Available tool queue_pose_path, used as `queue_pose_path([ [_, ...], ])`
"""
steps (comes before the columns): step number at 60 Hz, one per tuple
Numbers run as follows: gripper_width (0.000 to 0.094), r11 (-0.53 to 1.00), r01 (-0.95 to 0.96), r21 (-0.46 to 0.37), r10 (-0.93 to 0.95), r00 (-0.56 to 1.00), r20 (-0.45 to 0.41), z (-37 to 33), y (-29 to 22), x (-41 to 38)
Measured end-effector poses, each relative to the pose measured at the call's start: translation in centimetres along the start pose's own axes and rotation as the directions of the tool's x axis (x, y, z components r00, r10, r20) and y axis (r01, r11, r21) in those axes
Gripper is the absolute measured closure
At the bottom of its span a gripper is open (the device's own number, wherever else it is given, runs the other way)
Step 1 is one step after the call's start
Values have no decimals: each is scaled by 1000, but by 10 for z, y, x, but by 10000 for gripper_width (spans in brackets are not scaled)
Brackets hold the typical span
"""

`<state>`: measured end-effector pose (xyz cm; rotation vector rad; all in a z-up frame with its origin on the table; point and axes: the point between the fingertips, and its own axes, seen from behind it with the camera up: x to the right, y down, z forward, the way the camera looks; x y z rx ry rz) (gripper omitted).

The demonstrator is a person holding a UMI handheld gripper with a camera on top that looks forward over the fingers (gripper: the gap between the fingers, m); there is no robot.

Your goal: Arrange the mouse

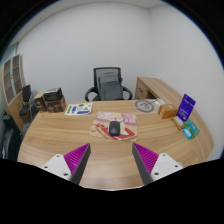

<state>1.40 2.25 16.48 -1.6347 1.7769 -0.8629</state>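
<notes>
The gripper [112,160] hangs above the near edge of a wooden table [60,145], its two fingers spread wide with purple pads [76,158] facing inward and nothing held between them. The mouse [115,128], a small dark shape, sits well ahead of the fingers, roughly on the line between them, resting on a pink-patterned mat [107,126] near the table's middle. Bare tabletop lies between the fingers and the mouse, so nothing appears to block a straight reach. The likeliest trouble, judging from here, is the mat: if the fingers come down low or skewed, they could catch its edge and drag it, shifting the mouse before it is gripped. A rounded mouse shell could also slip out sideways if pinched off-centre. Beyond the mouse and to the right lie a round object [146,105], too small to tell what it is, a purple box [186,104] standing upright and a teal item [189,127] near the table's far right edge; all are well apart from the mouse. Beyond and to the left a flat greenish booklet [78,108] lies on the table. An office chair [108,84] stands behind the table's far side, with shelving [13,78] at far left and a cabinet [160,90] at far right against white walls.
</notes>
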Motion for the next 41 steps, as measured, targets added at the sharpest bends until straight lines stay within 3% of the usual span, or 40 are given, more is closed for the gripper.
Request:
queue_pose_path([
  [14,71,1000,6,-16,-6,1000,-27,-99,61,10],
  [41,69,999,13,-40,-14,1000,-21,-142,96,0],
])
